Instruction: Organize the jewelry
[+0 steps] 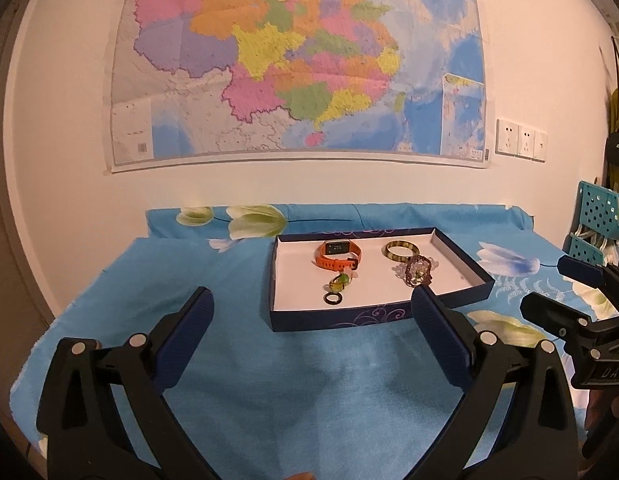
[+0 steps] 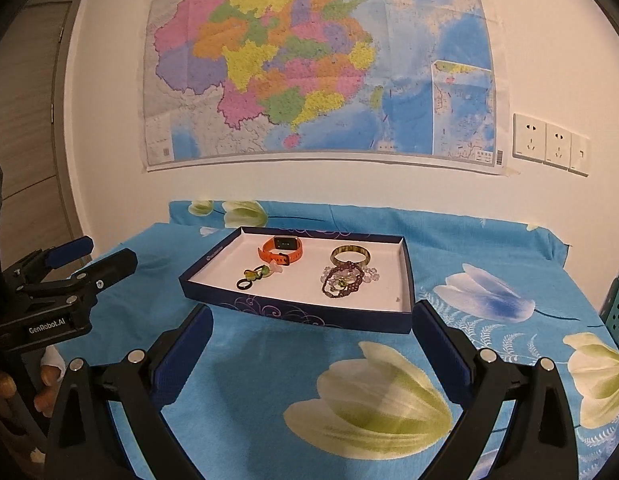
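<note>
A shallow dark-blue box tray (image 1: pixel 337 320) (image 2: pixel 293 314) with a white floor sits on the blue flowered cloth. Inside lie an orange smartwatch (image 1: pixel 337 256) (image 2: pixel 281 250), a green-brown bangle (image 1: pixel 402 249) (image 2: pixel 350 257), a dark beaded bracelet on clear beads (image 1: pixel 417 270) (image 2: pixel 343 280), a green pendant (image 1: pixel 340 281) (image 2: pixel 256 273) and a black ring (image 1: pixel 332 299) (image 2: pixel 244 285). My left gripper (image 1: pixel 311 300) (image 2: pixel 89 256) is open, short of the tray's near wall, holding nothing. My right gripper (image 2: pixel 311 316) (image 1: pixel 549 284) is open too, just before the tray, holding nothing.
The blue cloth (image 1: pixel 269 380) covers the table up to a white wall with a large map (image 1: pixel 297 60) and sockets (image 2: pixel 549 144). A teal perforated basket (image 1: pixel 597 204) stands at the right. A door (image 2: pixel 33 120) is at the left. A hand (image 2: pixel 45 392) grips the left tool.
</note>
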{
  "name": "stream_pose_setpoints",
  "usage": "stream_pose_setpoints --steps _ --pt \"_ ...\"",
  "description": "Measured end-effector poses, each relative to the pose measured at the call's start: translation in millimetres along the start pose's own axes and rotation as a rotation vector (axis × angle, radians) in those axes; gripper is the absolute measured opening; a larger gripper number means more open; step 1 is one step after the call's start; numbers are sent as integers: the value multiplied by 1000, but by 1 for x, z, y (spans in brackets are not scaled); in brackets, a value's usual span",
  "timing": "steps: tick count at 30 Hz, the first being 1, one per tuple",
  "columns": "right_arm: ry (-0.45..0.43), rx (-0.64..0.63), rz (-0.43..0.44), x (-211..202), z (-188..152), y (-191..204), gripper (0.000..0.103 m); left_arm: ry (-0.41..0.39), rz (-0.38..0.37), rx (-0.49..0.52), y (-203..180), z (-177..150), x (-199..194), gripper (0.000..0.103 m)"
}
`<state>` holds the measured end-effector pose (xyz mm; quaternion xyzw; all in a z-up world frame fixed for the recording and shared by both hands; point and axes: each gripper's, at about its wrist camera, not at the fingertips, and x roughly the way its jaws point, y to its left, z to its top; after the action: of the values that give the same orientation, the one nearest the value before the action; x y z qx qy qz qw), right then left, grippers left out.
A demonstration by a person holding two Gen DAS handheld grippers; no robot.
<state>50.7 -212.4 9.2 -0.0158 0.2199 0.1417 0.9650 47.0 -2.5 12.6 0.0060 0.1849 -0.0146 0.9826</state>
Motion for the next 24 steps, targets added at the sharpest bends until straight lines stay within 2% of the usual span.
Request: stream_pose_setpoints --steps 24 --pt "-38 -3 -2 -20 -7 6 96 -80 25 20 -1 -5 -34 97"
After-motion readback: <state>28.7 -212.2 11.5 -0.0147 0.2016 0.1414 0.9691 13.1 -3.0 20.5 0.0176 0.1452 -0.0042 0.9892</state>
